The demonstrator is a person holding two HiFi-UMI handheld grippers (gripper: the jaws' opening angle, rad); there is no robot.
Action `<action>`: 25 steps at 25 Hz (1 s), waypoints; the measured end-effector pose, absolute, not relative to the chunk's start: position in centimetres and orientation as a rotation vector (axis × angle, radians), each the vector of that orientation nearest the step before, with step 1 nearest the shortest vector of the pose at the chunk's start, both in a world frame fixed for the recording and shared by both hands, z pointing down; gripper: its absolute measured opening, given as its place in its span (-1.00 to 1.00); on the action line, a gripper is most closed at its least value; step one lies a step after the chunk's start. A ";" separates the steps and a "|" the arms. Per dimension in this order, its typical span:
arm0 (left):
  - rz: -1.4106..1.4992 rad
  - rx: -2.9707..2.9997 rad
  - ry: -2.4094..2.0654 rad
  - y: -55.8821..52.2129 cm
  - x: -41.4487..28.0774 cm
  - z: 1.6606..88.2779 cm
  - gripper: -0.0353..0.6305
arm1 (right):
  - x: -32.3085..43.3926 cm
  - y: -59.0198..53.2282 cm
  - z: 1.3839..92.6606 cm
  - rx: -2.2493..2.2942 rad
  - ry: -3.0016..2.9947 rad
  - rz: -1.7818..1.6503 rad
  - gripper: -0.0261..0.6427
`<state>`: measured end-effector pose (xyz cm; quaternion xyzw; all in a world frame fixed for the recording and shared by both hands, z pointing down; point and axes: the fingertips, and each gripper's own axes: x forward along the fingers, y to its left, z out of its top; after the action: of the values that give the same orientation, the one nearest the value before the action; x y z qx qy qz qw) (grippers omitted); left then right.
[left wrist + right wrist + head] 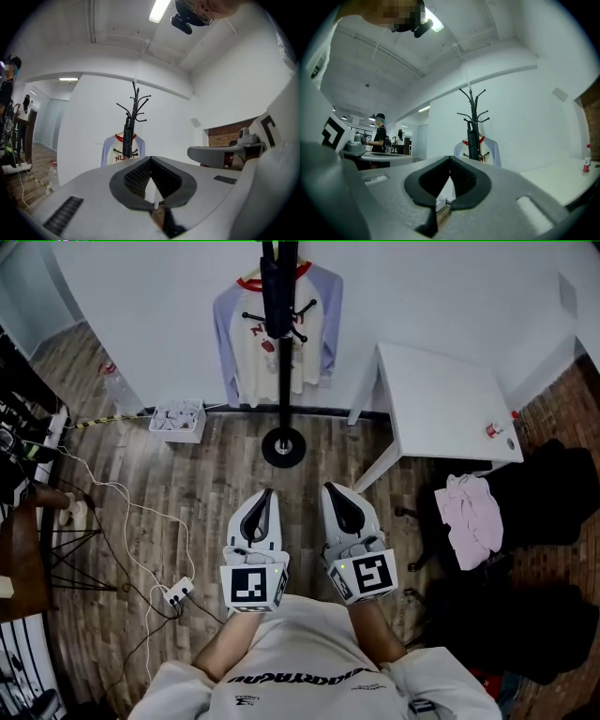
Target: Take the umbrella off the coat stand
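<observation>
A black coat stand (284, 381) rises from a round base in front of the white wall. A folded black umbrella (276, 287) hangs on its upper hooks, and a white T-shirt with lavender sleeves (309, 343) hangs behind it. My left gripper (266, 493) and right gripper (329, 487) are side by side, level, pointing at the stand and well short of it. Both are shut with nothing between the pads. The umbrella (127, 133) shows ahead above the jaws in the left gripper view. In the right gripper view the umbrella (473, 140) hangs on the stand (473, 105).
A white table (441, 399) stands right of the stand, with a small bottle on it. A dark chair carrying pink cloth (473, 507) is further right. A white box (178, 420), a power strip (176, 593) and cables lie on the wood floor at left. People (379, 136) stand far off.
</observation>
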<state>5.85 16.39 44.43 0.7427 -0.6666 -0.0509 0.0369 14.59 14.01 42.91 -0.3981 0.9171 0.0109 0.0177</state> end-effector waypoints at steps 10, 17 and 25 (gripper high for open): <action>-0.185 2.392 -1.927 4.4 -1.6 41.1 -0.90 | 6.7 2.4 39.4 -1.345 2.783 0.020 -0.93; -0.184 2.466 -1.825 -1.7 -5.9 40.1 -0.90 | 1.8 -3.0 37.7 -1.409 2.744 0.044 -0.93; -0.175 2.512 -1.737 -7.1 -9.1 40.2 -0.90 | -1.9 -8.1 37.7 -1.521 2.719 0.080 -0.93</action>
<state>-9.14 -7.08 40.23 0.8205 -0.5673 -0.0573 0.0413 -1.95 -8.05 37.67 -0.4880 0.8724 0.0256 0.0125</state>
